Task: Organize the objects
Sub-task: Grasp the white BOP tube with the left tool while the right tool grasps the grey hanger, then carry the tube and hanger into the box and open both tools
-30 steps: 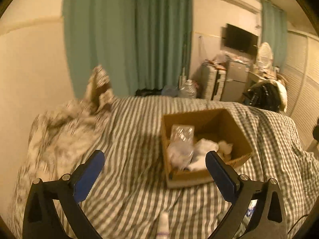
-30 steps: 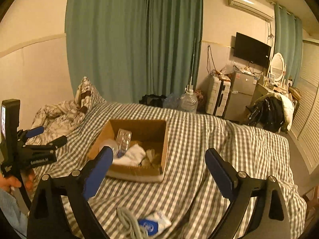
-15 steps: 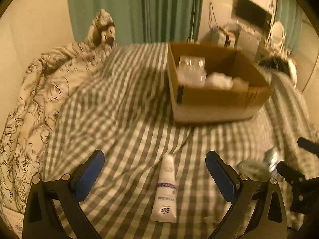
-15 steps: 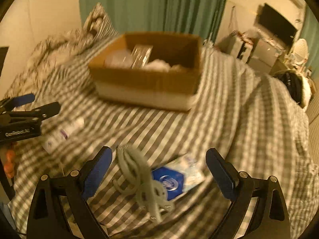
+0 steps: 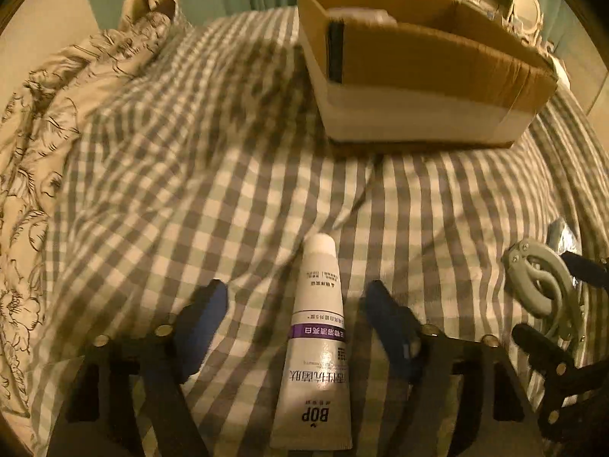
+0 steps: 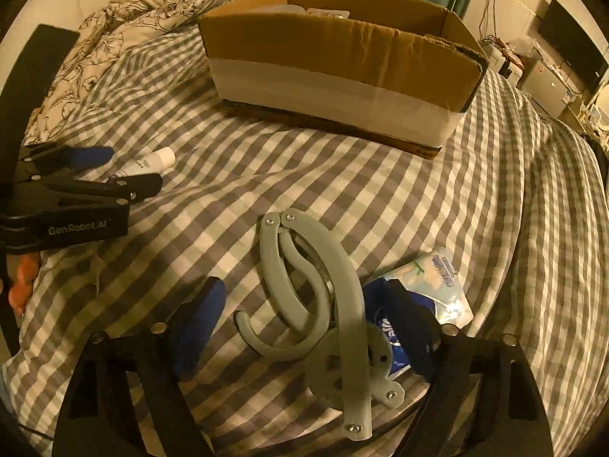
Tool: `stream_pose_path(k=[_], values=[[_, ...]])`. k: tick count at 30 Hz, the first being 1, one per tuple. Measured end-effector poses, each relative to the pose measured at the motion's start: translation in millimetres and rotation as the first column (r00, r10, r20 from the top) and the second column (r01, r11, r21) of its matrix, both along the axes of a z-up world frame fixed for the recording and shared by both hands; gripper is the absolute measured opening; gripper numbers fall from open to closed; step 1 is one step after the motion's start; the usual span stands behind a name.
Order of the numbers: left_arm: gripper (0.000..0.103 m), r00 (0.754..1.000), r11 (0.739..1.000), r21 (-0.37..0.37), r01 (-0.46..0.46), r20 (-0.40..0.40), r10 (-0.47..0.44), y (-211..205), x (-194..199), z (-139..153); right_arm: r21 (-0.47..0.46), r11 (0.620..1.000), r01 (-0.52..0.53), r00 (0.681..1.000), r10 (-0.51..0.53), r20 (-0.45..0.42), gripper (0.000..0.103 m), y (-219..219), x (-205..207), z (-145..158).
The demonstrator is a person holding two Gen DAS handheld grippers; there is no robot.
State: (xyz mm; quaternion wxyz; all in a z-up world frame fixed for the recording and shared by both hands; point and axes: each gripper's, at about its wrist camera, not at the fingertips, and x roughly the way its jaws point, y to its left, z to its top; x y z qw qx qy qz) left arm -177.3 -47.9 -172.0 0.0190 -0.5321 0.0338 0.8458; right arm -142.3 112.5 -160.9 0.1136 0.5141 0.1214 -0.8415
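The left gripper (image 5: 295,320) is wide open with the tube (image 5: 318,350) lying flat between its fingers, and the right gripper (image 6: 300,323) is wide open around the gray hanger (image 6: 327,304). The tube is smooth and round, so it may slip out or squash when the fingers close, and the hanger's loose folding arms may swing or snag the soft checked sheet (image 6: 266,175). A blue packet (image 6: 430,285) lies partly under the hanger and could get grabbed too, while the box (image 6: 338,64) sits farther back with nothing blocking the way.
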Motion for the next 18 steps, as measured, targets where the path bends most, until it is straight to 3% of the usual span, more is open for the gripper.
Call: stream_pose_path(k=[1, 3, 5, 6, 8, 13, 18], values=[[0.063, 1.0, 1.0, 0.001, 0.005, 0.004, -0.005, 0.9, 0.7, -1.1, 0.007, 1.0, 0.007, 1.0, -0.007, -0.007, 0.073, 0.1, 0.2, 0.2], [0.047, 1.0, 1.0, 0.014, 0.024, 0.006, -0.024, 3.3, 3.3, -1.2, 0.007, 1.0, 0.011, 1.0, -0.011, -0.017, 0.049, 1.0, 0.8, 2.7], [0.029, 0.999, 0.998, 0.04, 0.051, 0.004, -0.052, 6.5, 6.7, -0.5, -0.004, 1.0, 0.013, 1.0, -0.013, -0.022, 0.045, 1.6, 1.4, 4.7], [0.026, 0.998, 0.996, 0.06, 0.065, 0.005, -0.066, 8.0, 8.8, -0.5, -0.005, 1.0, 0.014, 1.0, -0.014, -0.025, 0.039, 1.4, 2.1, 5.2], [0.026, 0.997, 0.995, 0.06, 0.078, -0.014, -0.078, 10.7, 13.8, 2.6, -0.005, 1.0, 0.019, 0.999, -0.019, -0.038, 0.024, 1.6, 4.3, 7.5], [0.026, 0.99, 0.988, 0.104, 0.113, -0.093, -0.104, 18.1, 32.6, 20.4, -0.052, 0.998, 0.037, 0.998, -0.039, -0.045, 0.019, 8.9, 11.8, 14.1], [0.026, 0.99, 0.99, 0.106, 0.098, -0.111, -0.086, 23.8, 54.7, 32.3, -0.096, 0.995, 0.03, 0.998, -0.036, -0.059, 0.016, 8.5, 24.0, 22.8]])
